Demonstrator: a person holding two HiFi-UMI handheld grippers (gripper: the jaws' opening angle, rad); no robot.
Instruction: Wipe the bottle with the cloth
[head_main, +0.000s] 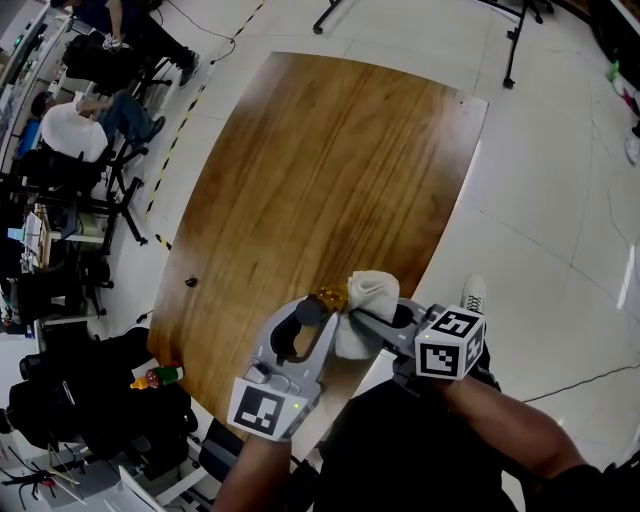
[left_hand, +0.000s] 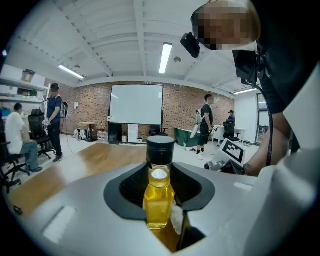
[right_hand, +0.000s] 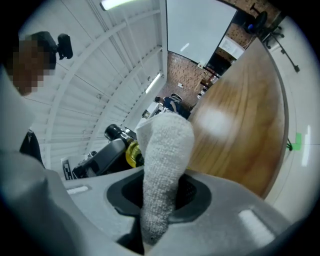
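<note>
**A:** Checking grips before the wipe. Left gripper (head_main: 318, 322) is clamped on the bottle (left_hand: 159, 200), jaws roughly half-way in around its body. The black cap (left_hand: 160, 147) pokes out past the tips. The bottle hangs above the near edge of the wooden table (head_main: 330, 150), not resting on it.

**B:** Right side?

**A:** Right gripper (head_main: 372, 322) pinches the cloth (right_hand: 162, 170) narrow, with a fat bunch standing out beyond the jaws. That bunch sits against the bottle's right flank (a sliver of white shows beside the bottle's lower body in the left gripper view).

**B:** So contact looks made. Wipe starting, I'd judge. How to do it cleanly?

**A:** Hold the left hand as a fixed vice and let only the right one travel. Stroke along the bottle from shoulder toward base, with light side pressure. Push too hard and the bottle could pivot in the jaws, since smooth glass or plastic will likely slip.

**B:** Coverage?

**A:** The jaws hide the gripped band, so only the exposed flank and neck are reachable now. Roll the cloth hand around the neck rather than twisting the bottle.

**B:** Risks?

**A:** Cloth snagging the left jaw tips, or working loose from its pinch. Use only the free bunch of cloth for contact.
</note>
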